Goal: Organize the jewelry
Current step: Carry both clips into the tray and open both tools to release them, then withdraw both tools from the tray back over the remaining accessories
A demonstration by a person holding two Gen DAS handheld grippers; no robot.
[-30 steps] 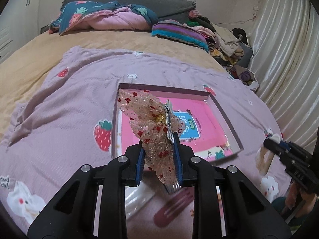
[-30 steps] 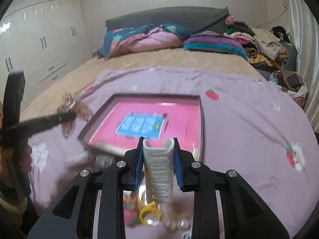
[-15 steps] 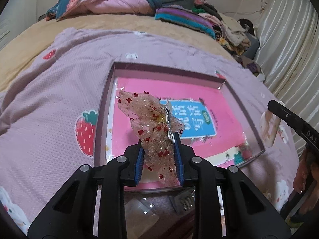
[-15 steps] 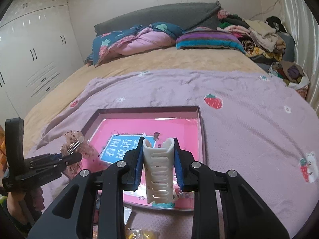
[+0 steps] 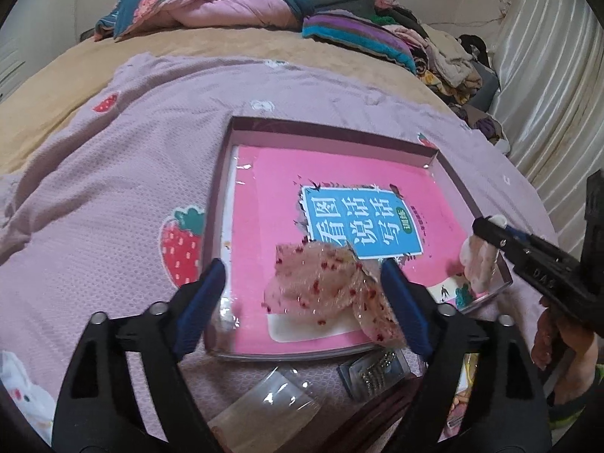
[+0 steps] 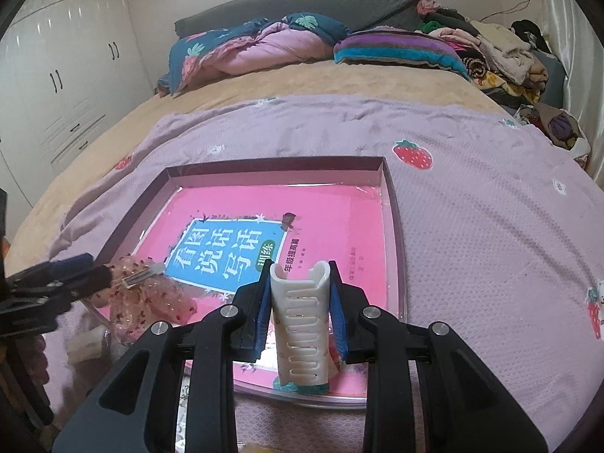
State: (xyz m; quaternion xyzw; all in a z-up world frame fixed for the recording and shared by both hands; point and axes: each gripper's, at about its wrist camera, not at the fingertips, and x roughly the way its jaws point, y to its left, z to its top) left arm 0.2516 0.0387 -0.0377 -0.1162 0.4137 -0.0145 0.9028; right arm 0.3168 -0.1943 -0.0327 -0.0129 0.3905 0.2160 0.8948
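My right gripper (image 6: 300, 311) is clenched on the white claw clip (image 6: 300, 324), long axis running along the fingers, directly above the near edge of the tray (image 6: 392, 204). My left gripper (image 5: 307, 304) stands released around the bow clip (image 5: 324, 287) lying at the tray's near-left corner.

bow clip (image 5: 324, 287) in tray (image 5: 332, 130), on blanket (image 5: 113, 173)

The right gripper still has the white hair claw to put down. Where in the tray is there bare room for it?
Free: the tray's far half, between its back wall and the blue label. Crowded: the near left corner, where the sheer bow clip lies between the left gripper's open jaws.
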